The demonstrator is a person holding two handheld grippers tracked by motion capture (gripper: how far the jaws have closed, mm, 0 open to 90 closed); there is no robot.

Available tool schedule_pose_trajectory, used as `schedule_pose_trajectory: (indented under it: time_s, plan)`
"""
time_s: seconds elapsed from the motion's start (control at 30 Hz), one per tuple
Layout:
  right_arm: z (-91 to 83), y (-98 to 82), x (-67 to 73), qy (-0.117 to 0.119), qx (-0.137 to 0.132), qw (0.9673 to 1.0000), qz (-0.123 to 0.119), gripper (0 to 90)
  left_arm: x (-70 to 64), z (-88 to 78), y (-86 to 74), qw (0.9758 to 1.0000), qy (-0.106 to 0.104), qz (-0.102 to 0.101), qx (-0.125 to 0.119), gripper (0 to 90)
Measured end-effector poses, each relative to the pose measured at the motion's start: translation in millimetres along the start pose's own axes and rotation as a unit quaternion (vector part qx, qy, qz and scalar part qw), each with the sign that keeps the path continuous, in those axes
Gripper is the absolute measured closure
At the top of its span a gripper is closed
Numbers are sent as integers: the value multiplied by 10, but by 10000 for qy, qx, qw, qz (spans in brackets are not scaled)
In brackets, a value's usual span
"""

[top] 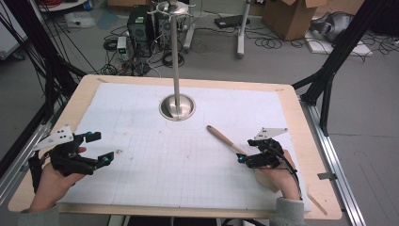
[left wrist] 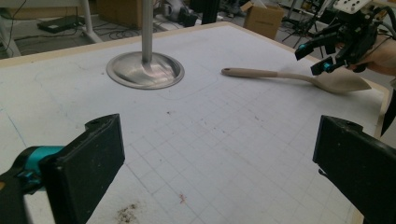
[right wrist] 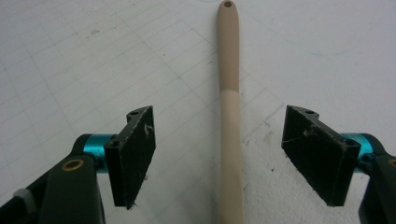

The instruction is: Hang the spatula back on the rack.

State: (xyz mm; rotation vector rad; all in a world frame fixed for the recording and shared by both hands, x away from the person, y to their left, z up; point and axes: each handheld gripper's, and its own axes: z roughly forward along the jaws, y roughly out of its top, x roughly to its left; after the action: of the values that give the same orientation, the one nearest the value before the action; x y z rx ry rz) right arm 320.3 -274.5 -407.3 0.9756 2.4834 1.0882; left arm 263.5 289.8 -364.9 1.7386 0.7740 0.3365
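Wooden spoon (top: 225,139) lies flat on the white gridded sheet (top: 155,165), right half of the table (top: 301,141), handle end pointing up-left toward the metal stand base (top: 177,107), bowl end toward the right hand. Spoon and base are apart, not touching.

Right gripper (top: 243,158) sits over the bowel-side stretch of the handle, low over the sheet. In the right gripper view the handle (right wrist: 230,116) runs straight up the middle between the two black jaws, hanging hole at the far tip. Jaws are spread wide, clear gap on both sides of the handle, no contact with the pads (right wrist: 135,154). Handle is two-tone: darker tan toward the hole, paler nearer the gripper.

Left gripper (top: 101,148) is well apart from the spoon, over the left side of the sheet, held in the left hand (top: 51,181). Jaws apart, nothing between them. Its view looks across the sheet: base and pole (left wrist: 147,28) ahead-left, spoon (left wrist: 299,78) far right with the other gripper (left wrist: 317,58) hanging just above the bowl.

Some brown specks on the sheet near the left gripper (left wrist: 126,212).

Floor behind the table: cables, a computer tower (top: 139,29), cardboard box (top: 291,16).
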Motion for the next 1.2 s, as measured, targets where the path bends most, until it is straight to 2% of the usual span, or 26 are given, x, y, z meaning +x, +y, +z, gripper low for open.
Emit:
schedule_pose_trajectory:
  time_s: [0.33,0.53,0.7,1.0,1.07,1.2]
  plan:
    - [99,-8,-37,61,145,9999,3,277,-4,5,-18,10000,22,-10,40,25]
    - [143,8,-40,120,178,9997,-69,325,15,-32,-43,10000,68,-39,45,25]
    - [209,6,-58,133,318,9994,-94,359,27,-71,-60,9999,112,-71,37,25]
    - [257,3,-101,132,401,9991,-20,453,27,-100,-79,9998,147,-105,39,26]
    - [256,3,-109,115,383,9992,14,463,17,-105,-73,9999,74,-128,-16,25]
    - [284,-4,-118,132,497,9987,13,473,32,-117,-83,9998,107,-139,-15,26]
